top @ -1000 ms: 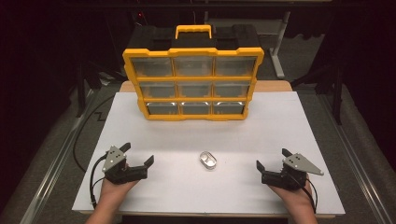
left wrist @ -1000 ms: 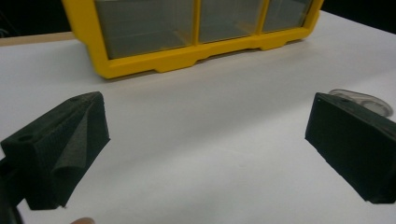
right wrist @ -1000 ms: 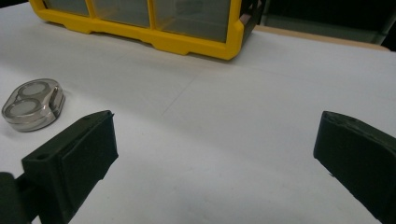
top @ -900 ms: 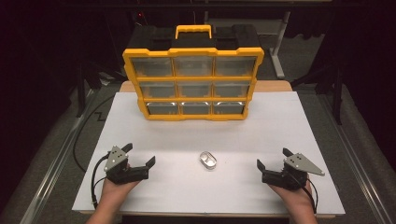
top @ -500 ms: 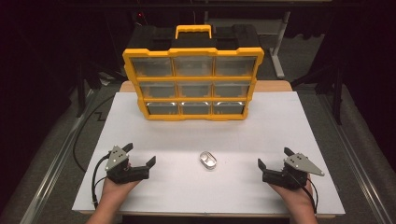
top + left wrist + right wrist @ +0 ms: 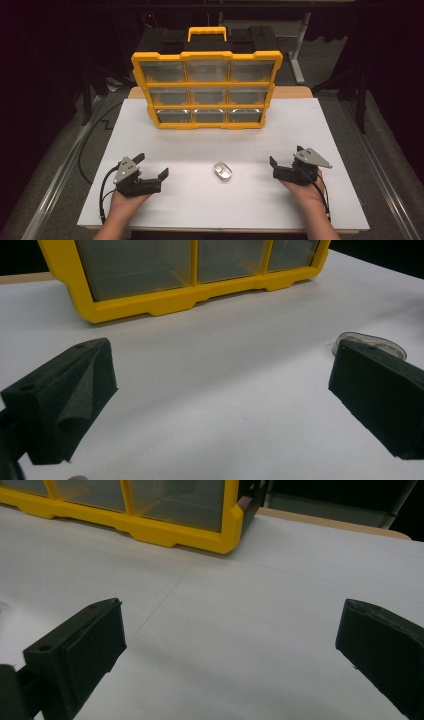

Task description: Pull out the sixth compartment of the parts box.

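My left gripper [image 6: 151, 166]: low over the white table top, near its front-left corner, jaws spread wide with nothing between them.

My right gripper [image 6: 284, 164]: low over the front-right part of the table, jaws also gaping wide (bare white surface between them in the right gripper view), gripping nothing.

Small clear oval piece [image 6: 222, 172]: lies flat on the table between my two grippers, apart from both, a little nearer my right one in the high view. In the left gripper view it [image 6: 370, 341] peeks out just behind my right-hand jaw, part of it hidden.

Yellow organiser case [image 6: 206, 89]: stands upright at the back of the table, black handle on top, three rows of three clear-fronted compartments facing me; what the compartments hold I cannot tell.

White table top [image 6: 320, 125]: bare around the oval piece.

My hands: the left hand [image 6: 127, 200] and the right hand [image 6: 307, 192] each come in from the front edge, wrapped round a gripper.
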A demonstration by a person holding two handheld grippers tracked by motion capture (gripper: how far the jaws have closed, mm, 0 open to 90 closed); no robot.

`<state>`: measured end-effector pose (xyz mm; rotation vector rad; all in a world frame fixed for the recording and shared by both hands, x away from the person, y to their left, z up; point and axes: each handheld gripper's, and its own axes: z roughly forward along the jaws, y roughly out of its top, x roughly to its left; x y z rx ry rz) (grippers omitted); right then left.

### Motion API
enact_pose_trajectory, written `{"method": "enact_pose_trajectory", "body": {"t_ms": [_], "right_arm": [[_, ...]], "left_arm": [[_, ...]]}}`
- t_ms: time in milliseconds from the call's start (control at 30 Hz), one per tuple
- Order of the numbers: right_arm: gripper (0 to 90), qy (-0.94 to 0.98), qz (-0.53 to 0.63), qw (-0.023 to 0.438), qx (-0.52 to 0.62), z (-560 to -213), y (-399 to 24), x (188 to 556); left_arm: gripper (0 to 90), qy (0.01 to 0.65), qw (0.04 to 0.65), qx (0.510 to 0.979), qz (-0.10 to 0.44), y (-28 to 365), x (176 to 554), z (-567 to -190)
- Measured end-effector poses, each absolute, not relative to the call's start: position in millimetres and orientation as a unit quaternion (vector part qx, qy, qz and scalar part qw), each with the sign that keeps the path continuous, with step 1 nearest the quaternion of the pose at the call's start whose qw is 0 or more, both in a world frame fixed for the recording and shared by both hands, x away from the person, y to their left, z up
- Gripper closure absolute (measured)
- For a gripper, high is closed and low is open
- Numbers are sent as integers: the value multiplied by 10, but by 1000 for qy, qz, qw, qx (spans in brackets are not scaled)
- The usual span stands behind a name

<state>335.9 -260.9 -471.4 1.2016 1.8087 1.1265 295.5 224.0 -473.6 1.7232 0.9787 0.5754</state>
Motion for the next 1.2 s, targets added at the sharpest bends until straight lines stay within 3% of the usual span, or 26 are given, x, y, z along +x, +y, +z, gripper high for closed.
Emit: {"method": "enact_pose_trajectory", "body": {"t_ms": [633,1200], "right_arm": [[7,691,412,357,475,-4654,-2543,3885],[3,711,394,368,452,-4580,-2532,3754]], "left_arm": [[2,409,515,712,246,2222,2947,-4745],[2,412,520,706,247,2231,2939,-4735]]}}
